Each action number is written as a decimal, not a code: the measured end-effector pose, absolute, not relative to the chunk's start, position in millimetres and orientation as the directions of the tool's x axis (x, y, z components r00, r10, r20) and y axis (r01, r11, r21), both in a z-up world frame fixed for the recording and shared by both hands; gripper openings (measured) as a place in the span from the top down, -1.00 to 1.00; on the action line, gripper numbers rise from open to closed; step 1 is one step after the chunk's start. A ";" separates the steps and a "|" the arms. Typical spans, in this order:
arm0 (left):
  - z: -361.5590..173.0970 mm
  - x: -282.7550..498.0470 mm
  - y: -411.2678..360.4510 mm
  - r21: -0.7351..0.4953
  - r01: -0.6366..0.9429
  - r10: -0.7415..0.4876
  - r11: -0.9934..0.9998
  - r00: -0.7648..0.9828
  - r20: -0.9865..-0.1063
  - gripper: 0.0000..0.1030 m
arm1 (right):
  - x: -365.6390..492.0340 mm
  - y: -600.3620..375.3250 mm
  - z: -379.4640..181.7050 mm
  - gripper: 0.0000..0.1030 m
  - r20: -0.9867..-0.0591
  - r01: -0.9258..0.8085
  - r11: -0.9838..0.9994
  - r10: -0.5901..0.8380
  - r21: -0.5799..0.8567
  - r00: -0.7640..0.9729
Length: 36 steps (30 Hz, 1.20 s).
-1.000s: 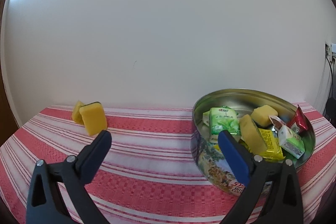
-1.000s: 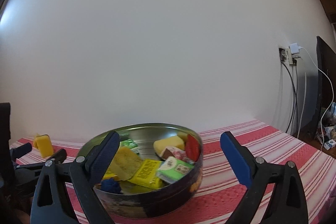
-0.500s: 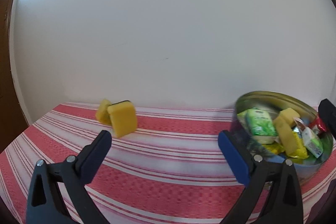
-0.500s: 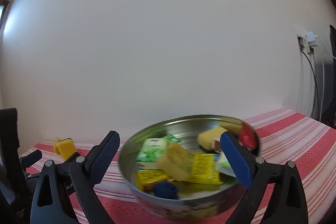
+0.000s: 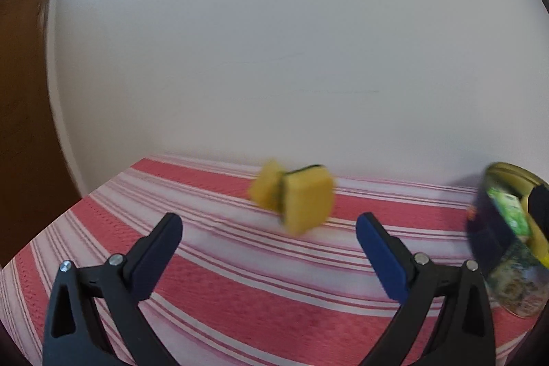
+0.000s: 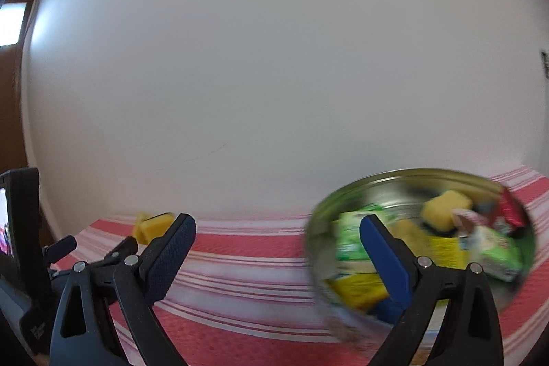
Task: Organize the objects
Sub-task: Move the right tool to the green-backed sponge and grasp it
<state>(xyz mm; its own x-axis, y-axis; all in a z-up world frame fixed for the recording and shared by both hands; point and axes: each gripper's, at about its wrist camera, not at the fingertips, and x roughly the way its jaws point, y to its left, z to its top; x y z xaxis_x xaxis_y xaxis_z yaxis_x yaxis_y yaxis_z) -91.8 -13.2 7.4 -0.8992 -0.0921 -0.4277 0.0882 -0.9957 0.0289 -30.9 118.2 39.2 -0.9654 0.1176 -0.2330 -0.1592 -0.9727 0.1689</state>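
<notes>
Left wrist view: the left tongs (image 5: pixel 269 225) are spread wide with nothing between their blue pads, held above a bench covered by a red-and-white striped cloth (image 5: pixel 240 290). Just past the gap, slightly right of frame centre, two yellow sponges (image 5: pixel 295 198) stand on edge near the white wall (image 5: pixel 274 40), one leaning against the other; a dark scouring layer shows on the nearer one. Both are blurred. At the right edge of the frame sits a round metal tin (image 5: pixel 504 246) with a printed side, only partly in view, with a green packet showing inside it. A brown wooden surface fills the far left of the frame.

Right wrist view: the right tongs (image 6: pixel 278 228) are likewise wide open and empty. The tin (image 6: pixel 315 249) lies in the lower right of the frame, behind the right-hand finger, and it is smeared by motion. Inside it are green packets (image 6: pixel 357 235), yellow packets (image 6: pixel 360 288), a yellow sponge (image 6: pixel 446 208), a red packet (image 6: pixel 511 211) and something blue near the bottom. The two sponges (image 6: pixel 154 227) on the cloth appear small at lower left, by the wall, well apart from the tin. The left tool's black frame (image 6: pixel 65 249) shows at the left edge.
</notes>
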 end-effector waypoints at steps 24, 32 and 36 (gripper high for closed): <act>-7.4 -162.4 -114.5 0.032 0.221 -0.203 -0.975 -0.818 -0.538 -0.99 | -167.4 47.3 17.4 -0.90 -0.453 0.066 -0.990 -0.116 0.124 -0.884; -17.3 -169.2 -124.6 -0.002 0.225 -0.181 -0.974 -0.789 -0.587 -0.99 | -203.6 25.3 6.3 -0.90 -0.544 0.125 -0.986 -0.167 0.113 -0.822; -21.0 -173.3 -128.2 -0.002 0.249 -0.196 -0.969 -0.767 -0.611 -0.95 | -228.5 20.1 -1.8 -0.90 -0.608 0.117 -0.990 -0.144 0.085 -0.781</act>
<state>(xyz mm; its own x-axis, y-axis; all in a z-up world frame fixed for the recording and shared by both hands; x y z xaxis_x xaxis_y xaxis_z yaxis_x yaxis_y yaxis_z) -173.3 -128.2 -21.0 -0.7673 -0.1958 -0.6107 0.2486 -0.9686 -0.0019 -228.5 20.1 -1.8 -0.7808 -0.1442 -0.6080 0.1169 -0.9895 0.0846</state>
